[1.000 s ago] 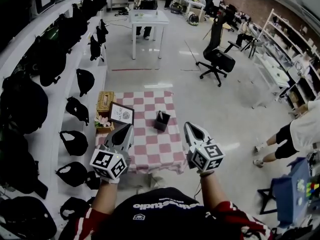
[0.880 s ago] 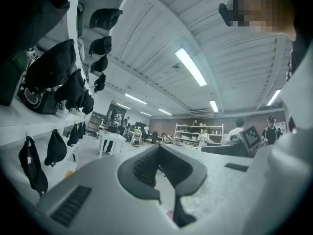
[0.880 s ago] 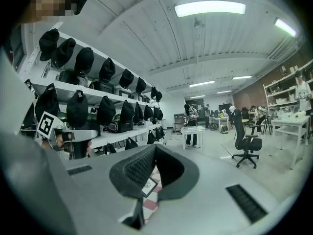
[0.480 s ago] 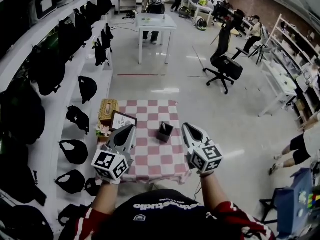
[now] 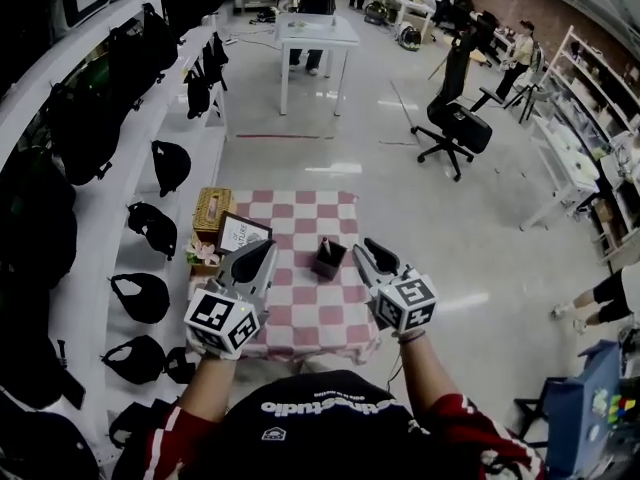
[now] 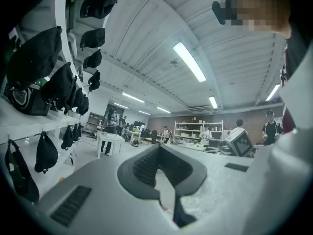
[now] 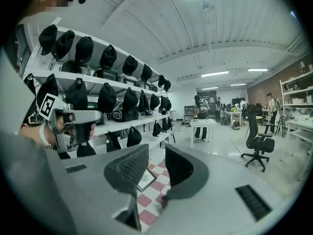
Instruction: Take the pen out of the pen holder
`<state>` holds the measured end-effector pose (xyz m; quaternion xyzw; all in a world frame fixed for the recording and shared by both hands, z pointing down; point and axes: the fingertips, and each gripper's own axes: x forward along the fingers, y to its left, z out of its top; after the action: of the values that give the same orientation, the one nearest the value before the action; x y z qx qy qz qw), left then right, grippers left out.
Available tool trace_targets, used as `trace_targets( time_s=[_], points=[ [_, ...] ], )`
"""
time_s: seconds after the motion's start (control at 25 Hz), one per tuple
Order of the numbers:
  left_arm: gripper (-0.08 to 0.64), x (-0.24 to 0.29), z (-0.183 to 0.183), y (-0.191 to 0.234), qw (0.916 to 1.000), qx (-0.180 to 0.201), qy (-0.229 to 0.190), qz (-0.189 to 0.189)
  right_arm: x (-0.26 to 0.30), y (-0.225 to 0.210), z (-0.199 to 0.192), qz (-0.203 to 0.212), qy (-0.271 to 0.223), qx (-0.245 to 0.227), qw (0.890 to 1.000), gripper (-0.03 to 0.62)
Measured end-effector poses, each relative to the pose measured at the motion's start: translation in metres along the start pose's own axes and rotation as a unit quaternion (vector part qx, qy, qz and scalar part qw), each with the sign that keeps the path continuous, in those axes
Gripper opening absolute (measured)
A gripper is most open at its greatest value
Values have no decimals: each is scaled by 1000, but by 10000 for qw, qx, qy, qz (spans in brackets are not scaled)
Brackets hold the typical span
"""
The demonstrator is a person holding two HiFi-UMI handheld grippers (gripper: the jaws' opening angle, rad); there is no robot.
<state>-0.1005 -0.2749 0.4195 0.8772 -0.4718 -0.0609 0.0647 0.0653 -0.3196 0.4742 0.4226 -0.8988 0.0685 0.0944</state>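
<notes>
On the pink-and-white checkered table (image 5: 290, 298) stands a dark pen holder (image 5: 326, 259) with a pen (image 5: 323, 242) sticking up out of it. My right gripper (image 5: 365, 245) hovers just right of the holder. Its jaws are opening and nothing is between them (image 7: 156, 153). My left gripper (image 5: 268, 247) hangs over the table's left part, a little left of the holder, with its jaws together and empty (image 6: 159, 148). In the right gripper view the holder is mostly hidden behind the right jaw.
At the table's left edge are a woven box (image 5: 211, 208), a framed card (image 5: 243, 233) and small flowers (image 5: 200, 255). Shelves of black caps and bags (image 5: 150, 158) run along the left. Farther off stand an office chair (image 5: 455, 118) and a white table (image 5: 315, 33).
Both grippers have moved forward over the table towards the pen holder. The right gripper's jaws, closed before, now stand apart.
</notes>
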Motion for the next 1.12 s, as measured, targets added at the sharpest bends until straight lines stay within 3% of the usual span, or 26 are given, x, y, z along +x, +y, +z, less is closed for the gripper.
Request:
trace_targets(
  time_s=[0.44,1.12],
  points=[
    [6,29,-13,15,9993,86,190,314,62,-40,-79,396,891,-41,9952,98],
    [5,48,-43,31,9925,55,529,1105,146,-68,-196,1104,2096,-237,9712,98]
  ],
)
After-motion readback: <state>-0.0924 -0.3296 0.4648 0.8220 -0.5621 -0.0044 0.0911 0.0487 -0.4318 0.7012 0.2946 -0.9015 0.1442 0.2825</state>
